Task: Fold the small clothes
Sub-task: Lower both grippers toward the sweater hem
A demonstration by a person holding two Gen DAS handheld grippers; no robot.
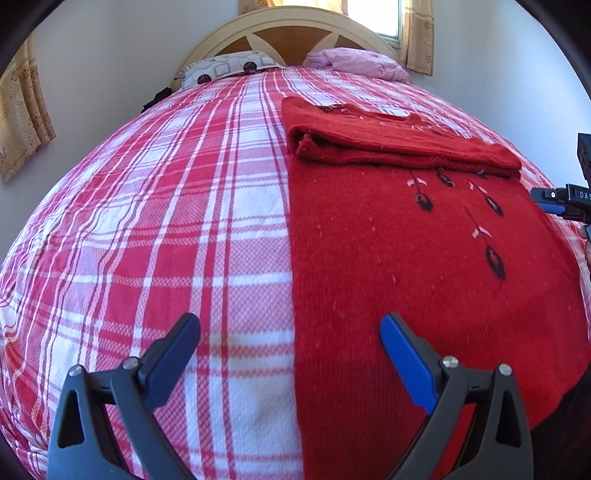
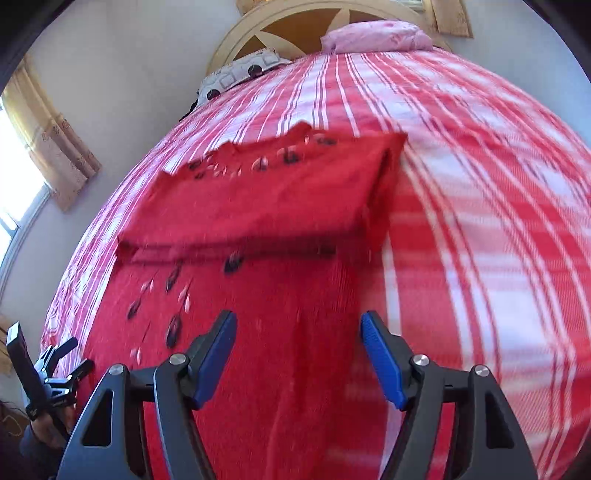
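Observation:
A red knitted sweater (image 1: 424, 258) with dark flower embroidery lies flat on the plaid bedspread (image 1: 166, 221). Its sleeves lie folded in a thick band across the chest (image 1: 388, 144). My left gripper (image 1: 290, 328) stands open over the sweater's left edge, one finger above the bedspread, the other above red knit, nothing between them. In the right wrist view the sweater (image 2: 258, 295) fills the middle, its folded band (image 2: 266, 199) beyond my fingers. My right gripper (image 2: 299, 325) is open above the lower body of the sweater, holding nothing. The right gripper (image 1: 554, 201) also shows at the left view's right edge.
The red and white plaid bedspread (image 2: 480, 221) stretches to a patterned pillow (image 1: 229, 68) and a pink pillow (image 1: 362, 62) at the wooden headboard (image 1: 295, 33). Curtains (image 1: 22, 110) hang at the left wall. A hand with the left gripper (image 2: 55, 373) shows at the lower left.

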